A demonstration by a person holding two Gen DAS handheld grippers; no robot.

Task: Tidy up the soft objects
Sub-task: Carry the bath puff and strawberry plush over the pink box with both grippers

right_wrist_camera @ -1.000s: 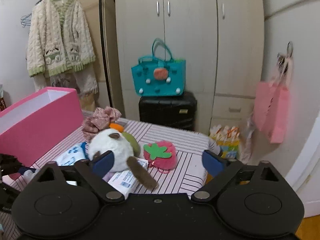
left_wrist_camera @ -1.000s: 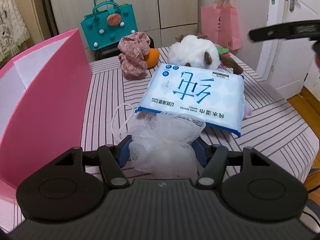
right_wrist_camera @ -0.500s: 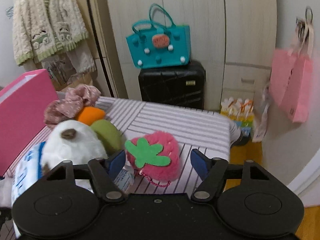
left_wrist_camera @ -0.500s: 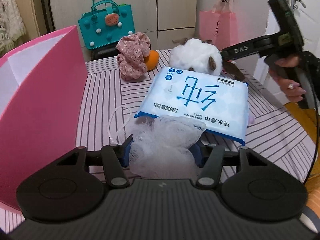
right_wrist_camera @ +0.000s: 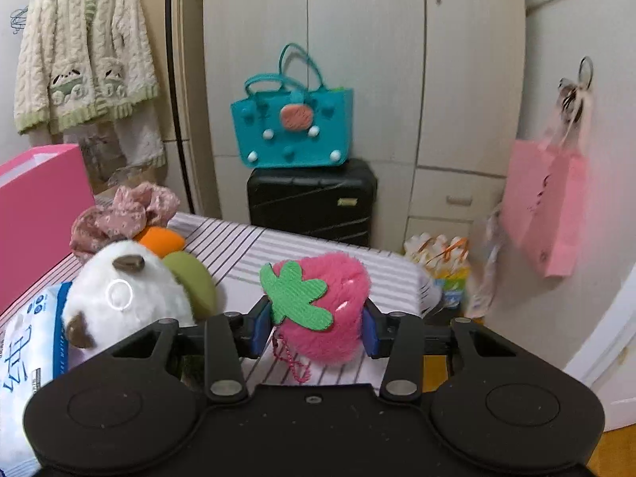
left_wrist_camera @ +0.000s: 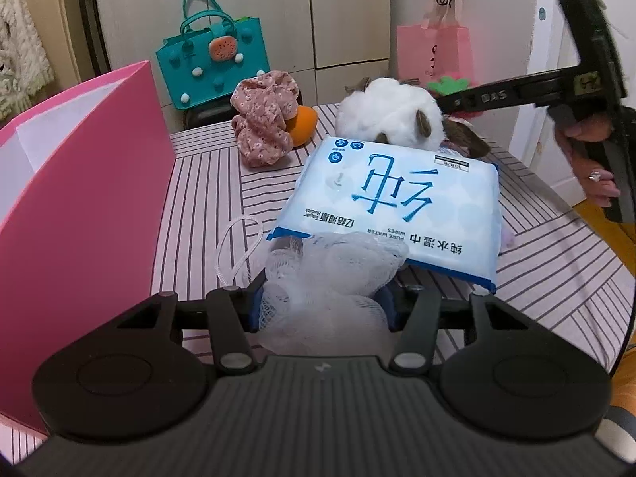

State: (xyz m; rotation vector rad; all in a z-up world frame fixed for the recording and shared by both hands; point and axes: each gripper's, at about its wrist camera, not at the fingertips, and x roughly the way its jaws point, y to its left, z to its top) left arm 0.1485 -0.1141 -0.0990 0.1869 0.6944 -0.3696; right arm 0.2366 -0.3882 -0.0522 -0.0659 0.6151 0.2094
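I am watching the pink box (left_wrist_camera: pixel 79 206) standing at the left of the striped bench (left_wrist_camera: pixel 206 198). My left gripper (left_wrist_camera: pixel 324 302) is closing its jaws on the white mesh puff (left_wrist_camera: pixel 326 278), which seems tucked under the wipes pack (left_wrist_camera: pixel 393 206). My right gripper (right_wrist_camera: pixel 314 326) is closing its jaws around the pink strawberry plush (right_wrist_camera: pixel 326 310), pads touching it.

A: What covers the surface (left_wrist_camera: pixel 206 183)?
B: A pink striped cloth.
A: And on it?
B: Pink box (left_wrist_camera: pixel 79 206) at left, floral scrunchie (left_wrist_camera: pixel 264 119) top centre, wipes pack (left_wrist_camera: pixel 397 202) centre, white plush (left_wrist_camera: pixel 391 115) behind it.
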